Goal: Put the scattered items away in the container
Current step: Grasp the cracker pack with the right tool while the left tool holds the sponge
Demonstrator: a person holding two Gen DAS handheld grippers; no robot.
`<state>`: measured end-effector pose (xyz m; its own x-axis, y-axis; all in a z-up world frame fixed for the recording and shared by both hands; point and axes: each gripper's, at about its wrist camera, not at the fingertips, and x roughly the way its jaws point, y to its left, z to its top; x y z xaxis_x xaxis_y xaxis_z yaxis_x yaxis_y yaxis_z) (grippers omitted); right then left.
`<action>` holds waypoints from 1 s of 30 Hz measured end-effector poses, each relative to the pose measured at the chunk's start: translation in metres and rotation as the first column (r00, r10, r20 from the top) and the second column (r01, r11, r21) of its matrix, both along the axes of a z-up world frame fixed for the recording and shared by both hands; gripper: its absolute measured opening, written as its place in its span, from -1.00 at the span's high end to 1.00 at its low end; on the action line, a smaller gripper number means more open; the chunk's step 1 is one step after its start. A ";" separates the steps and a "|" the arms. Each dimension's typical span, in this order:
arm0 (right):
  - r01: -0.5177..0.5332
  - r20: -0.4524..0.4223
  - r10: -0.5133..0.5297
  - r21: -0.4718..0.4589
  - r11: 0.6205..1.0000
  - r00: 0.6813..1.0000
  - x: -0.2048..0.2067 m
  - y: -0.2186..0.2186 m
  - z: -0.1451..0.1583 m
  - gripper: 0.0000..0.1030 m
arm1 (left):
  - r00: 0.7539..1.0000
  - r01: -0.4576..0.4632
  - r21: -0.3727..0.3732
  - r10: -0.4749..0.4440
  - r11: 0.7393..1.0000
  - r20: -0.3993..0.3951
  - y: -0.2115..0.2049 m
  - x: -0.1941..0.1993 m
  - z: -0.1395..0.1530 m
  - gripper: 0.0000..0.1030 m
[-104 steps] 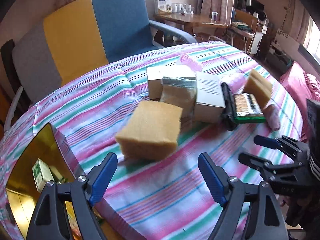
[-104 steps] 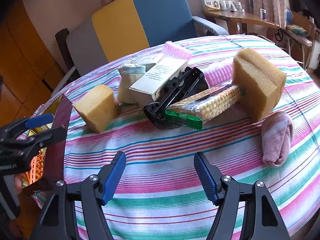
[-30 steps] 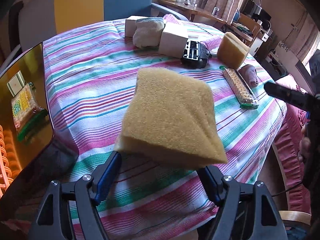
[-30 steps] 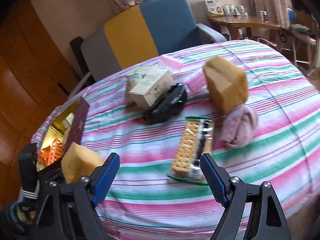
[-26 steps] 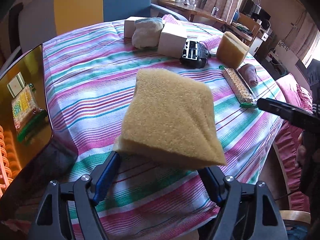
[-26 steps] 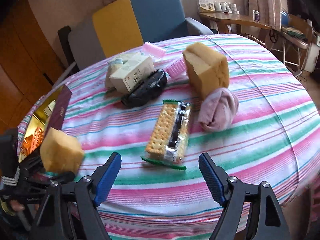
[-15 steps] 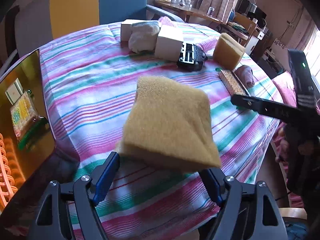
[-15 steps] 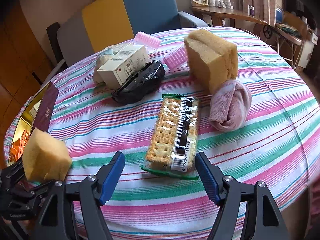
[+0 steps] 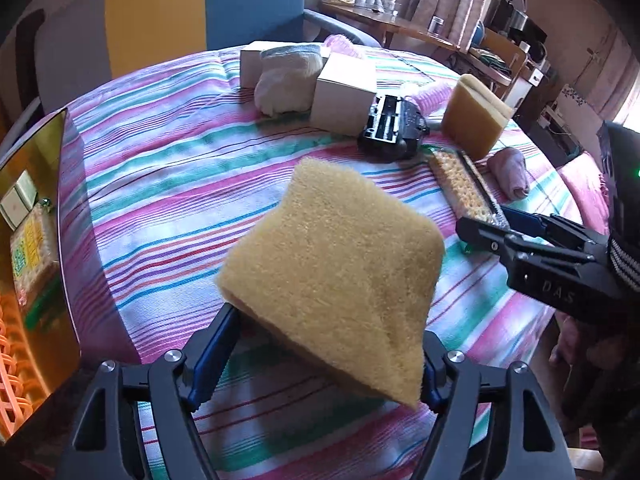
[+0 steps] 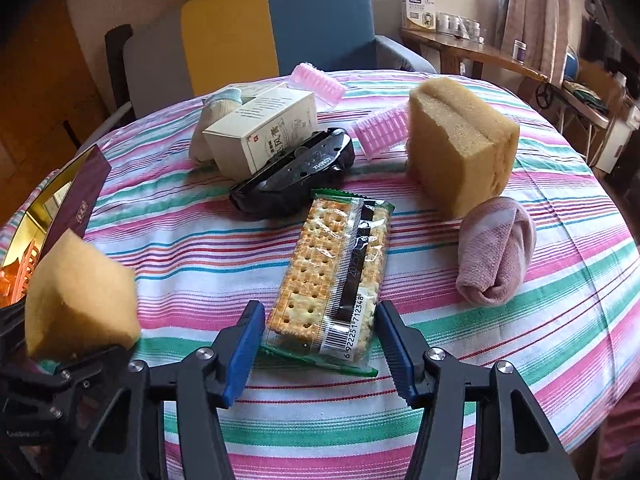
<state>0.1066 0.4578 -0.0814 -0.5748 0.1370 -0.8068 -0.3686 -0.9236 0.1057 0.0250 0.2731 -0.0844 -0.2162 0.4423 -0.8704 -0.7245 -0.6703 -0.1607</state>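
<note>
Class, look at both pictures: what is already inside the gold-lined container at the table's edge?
Inside the container: a cracker packet, a small pale box and something of orange lattice. The frame edge and the container wall hide the rest.

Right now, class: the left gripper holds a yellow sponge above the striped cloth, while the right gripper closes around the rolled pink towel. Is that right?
Not quite. The right gripper is closing around the cracker packet, not the pink towel, which lies untouched beside it, as the right wrist view shows. The rest stands: the left gripper holds the yellow sponge above the striped cloth.
</note>
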 end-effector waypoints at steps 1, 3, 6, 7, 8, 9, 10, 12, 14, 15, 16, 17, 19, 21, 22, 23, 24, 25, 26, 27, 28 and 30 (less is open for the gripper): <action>-0.019 -0.003 0.019 0.000 1.000 1.000 0.003 0.000 0.000 -0.14 | 1.000 0.006 0.013 -0.006 1.000 0.011 -0.003 0.000 0.002 -0.52; -0.042 -0.010 0.042 -0.005 0.999 0.999 0.009 0.001 0.000 -0.14 | 1.000 0.015 0.035 -0.016 0.999 0.020 -0.010 0.002 0.007 -0.53; -0.043 -0.025 0.042 -0.025 0.999 0.999 0.013 0.003 -0.002 -0.15 | 0.999 0.024 0.038 -0.023 0.999 -0.029 -0.018 0.007 0.016 -0.53; -0.042 -0.028 0.041 -0.033 0.999 0.999 0.012 0.004 -0.003 -0.17 | 0.999 0.028 0.041 -0.026 0.999 -0.044 -0.020 0.008 0.019 -0.53; -0.043 -0.031 0.042 -0.040 0.998 0.999 0.012 0.004 -0.003 -0.23 | 0.998 0.034 0.039 -0.032 0.999 -0.061 -0.021 0.009 0.022 -0.53; -0.047 -0.034 0.046 -0.044 0.998 0.998 0.010 0.003 -0.005 -0.34 | 0.996 0.041 0.036 -0.038 0.998 -0.078 -0.021 0.010 0.024 -0.53; -0.050 -0.035 0.049 -0.042 0.998 0.998 0.009 0.001 -0.005 -0.38 | 0.995 0.048 0.033 -0.044 0.998 -0.095 -0.021 0.010 0.026 -0.54; -0.056 -0.036 0.055 -0.038 0.998 0.998 0.006 -0.003 -0.006 -0.53 | 0.989 0.069 0.020 -0.066 0.997 -0.130 -0.019 0.009 0.029 -0.55; -0.063 -0.034 0.062 -0.031 0.998 0.997 0.004 -0.007 -0.007 -0.65 | 0.981 0.106 0.013 -0.102 0.994 -0.163 -0.015 0.009 0.033 -0.55; -0.066 -0.035 0.065 -0.031 0.997 0.997 0.004 -0.009 -0.007 -0.69 | 0.975 0.134 0.005 -0.130 0.991 -0.177 -0.012 0.008 0.033 -0.55; -0.068 -0.036 0.067 -0.031 0.997 0.997 0.004 -0.009 -0.008 -0.71 | 0.970 0.160 -0.003 -0.158 0.987 -0.184 -0.009 0.008 0.033 -0.55; -0.069 -0.038 0.068 -0.032 0.997 0.997 0.005 -0.009 -0.008 -0.73 | 0.965 0.185 -0.013 -0.184 0.983 -0.189 -0.006 0.007 0.032 -0.55; -0.071 -0.043 0.069 -0.038 0.997 0.997 0.006 -0.009 -0.008 -0.75 | 0.959 0.219 -0.022 -0.219 0.976 -0.181 -0.001 0.005 0.029 -0.55; -0.071 -0.045 0.069 -0.042 0.997 0.997 0.005 -0.008 -0.008 -0.77 | 0.963 0.228 -0.016 -0.227 0.974 -0.143 0.003 0.001 0.024 -0.52; -0.069 -0.046 0.067 -0.043 0.997 0.997 0.005 -0.008 -0.008 -0.77 | 0.967 0.216 -0.012 -0.216 0.976 -0.135 0.005 0.002 0.022 -0.47; -0.067 -0.047 0.065 -0.043 0.997 0.997 0.005 -0.008 -0.008 -0.78 | 0.971 0.201 -0.009 -0.200 0.980 -0.130 0.006 0.003 0.021 -0.43; -0.066 -0.048 0.064 -0.042 0.997 0.997 0.005 -0.008 -0.008 -0.79 | 0.975 0.185 -0.005 -0.184 0.983 -0.124 0.007 0.004 0.019 -0.43; -0.067 -0.048 0.065 -0.040 0.997 0.997 0.004 -0.009 -0.008 -0.80 | 0.979 0.169 -0.002 -0.168 0.986 -0.118 0.008 0.006 0.018 -0.42; -0.069 -0.048 0.067 -0.037 0.997 0.997 0.004 -0.009 -0.009 -0.81 | 0.983 0.148 0.006 -0.146 0.989 -0.113 0.008 0.006 0.018 -0.42; -0.071 -0.048 0.069 -0.034 0.997 0.996 0.003 -0.010 -0.009 -0.83 | 0.987 0.124 0.015 -0.122 0.992 -0.108 0.007 0.007 0.019 -0.42; -0.073 -0.047 0.072 -0.030 0.997 0.996 0.003 -0.011 -0.010 -0.85 | 0.991 0.103 0.027 -0.100 0.994 -0.094 0.006 0.006 0.020 -0.42; -0.080 -0.044 0.079 -0.023 0.997 0.996 0.001 -0.013 -0.011 -0.93 | 0.994 0.074 0.038 -0.071 0.996 -0.081 0.002 0.005 0.024 -0.44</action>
<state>0.1074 0.4451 -0.0920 -0.6177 0.0696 -0.7833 -0.2885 -0.9467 0.1433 0.0295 0.2755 -0.0606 -0.2496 0.4944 -0.8326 -0.7826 -0.6094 -0.1273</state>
